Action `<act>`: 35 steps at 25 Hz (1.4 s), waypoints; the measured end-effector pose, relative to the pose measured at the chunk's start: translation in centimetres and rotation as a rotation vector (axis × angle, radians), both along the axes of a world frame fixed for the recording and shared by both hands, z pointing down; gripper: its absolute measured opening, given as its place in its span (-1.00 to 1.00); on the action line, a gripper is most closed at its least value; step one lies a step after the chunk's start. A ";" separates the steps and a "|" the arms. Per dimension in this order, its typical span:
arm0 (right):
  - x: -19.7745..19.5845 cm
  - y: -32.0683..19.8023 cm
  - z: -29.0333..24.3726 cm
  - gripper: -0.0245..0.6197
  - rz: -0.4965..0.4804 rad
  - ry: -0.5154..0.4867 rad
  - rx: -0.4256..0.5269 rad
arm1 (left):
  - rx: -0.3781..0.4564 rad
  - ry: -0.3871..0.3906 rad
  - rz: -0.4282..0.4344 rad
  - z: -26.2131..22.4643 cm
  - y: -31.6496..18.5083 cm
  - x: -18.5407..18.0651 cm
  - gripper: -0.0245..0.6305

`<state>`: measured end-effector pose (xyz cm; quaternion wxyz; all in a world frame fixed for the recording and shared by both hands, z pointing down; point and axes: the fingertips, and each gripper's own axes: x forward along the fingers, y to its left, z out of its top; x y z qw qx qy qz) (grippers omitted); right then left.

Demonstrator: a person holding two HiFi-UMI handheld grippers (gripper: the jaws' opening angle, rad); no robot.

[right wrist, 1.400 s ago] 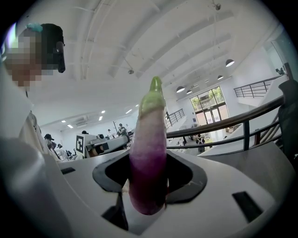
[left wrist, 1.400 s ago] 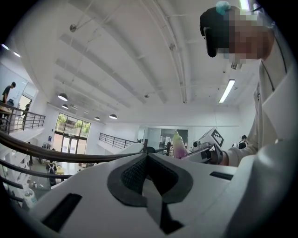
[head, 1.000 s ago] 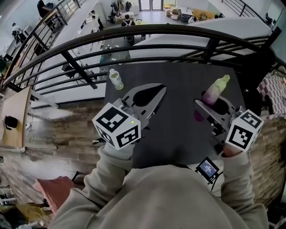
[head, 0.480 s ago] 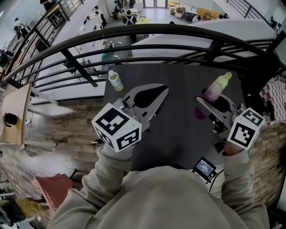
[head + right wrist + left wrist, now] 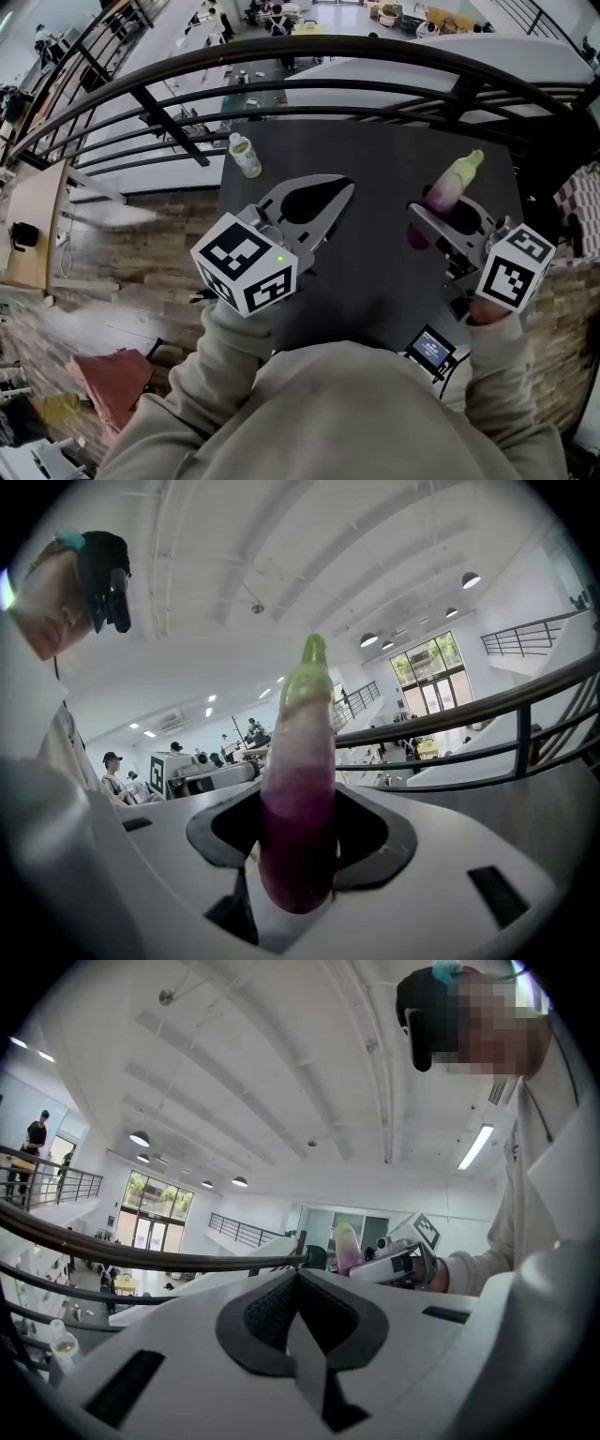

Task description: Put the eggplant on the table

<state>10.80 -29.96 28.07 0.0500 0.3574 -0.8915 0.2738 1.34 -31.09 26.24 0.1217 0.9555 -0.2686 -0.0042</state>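
The right tool (image 5: 433,217) pinches the eggplant (image 5: 452,185) by its purple end, over the right side of the dark bench (image 5: 375,281). The left tool (image 5: 343,187) hangs over the middle, jaws pressed together, empty. A bottle (image 5: 245,156) stands far left.

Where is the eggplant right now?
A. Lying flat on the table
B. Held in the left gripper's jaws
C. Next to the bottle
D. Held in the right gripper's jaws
D: the eggplant stands clamped between the jaws of the right gripper, while the left gripper has its jaws together on nothing.
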 end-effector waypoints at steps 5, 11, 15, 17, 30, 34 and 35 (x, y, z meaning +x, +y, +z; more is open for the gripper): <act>0.0 -0.1 1.9 -0.23 -0.010 0.001 -0.037 | -0.069 0.001 -0.016 2.9 0.2 -0.4 -0.92; -0.2 0.3 3.4 -0.23 -0.021 0.001 -0.081 | -0.117 0.000 -0.028 4.7 0.6 -0.6 -0.92; 0.1 0.2 5.1 -0.23 -0.007 0.002 -0.111 | -0.172 0.041 -0.028 6.1 0.8 -0.7 -0.92; 0.5 0.2 6.2 -0.23 -0.002 0.001 -0.128 | -0.197 0.047 -0.033 7.4 0.9 -0.5 -0.92; 1.9 0.3 10.5 -0.23 0.013 0.023 -0.215 | -0.294 0.006 -0.059 13.0 1.7 -0.4 -0.92; 1.7 0.6 12.0 -0.23 0.017 -0.002 -0.252 | -0.331 0.004 -0.071 14.9 2.2 -0.3 -0.92; 1.5 0.6 12.4 -0.23 0.016 -0.004 -0.259 | -0.339 0.005 -0.072 15.4 2.4 -0.4 -0.92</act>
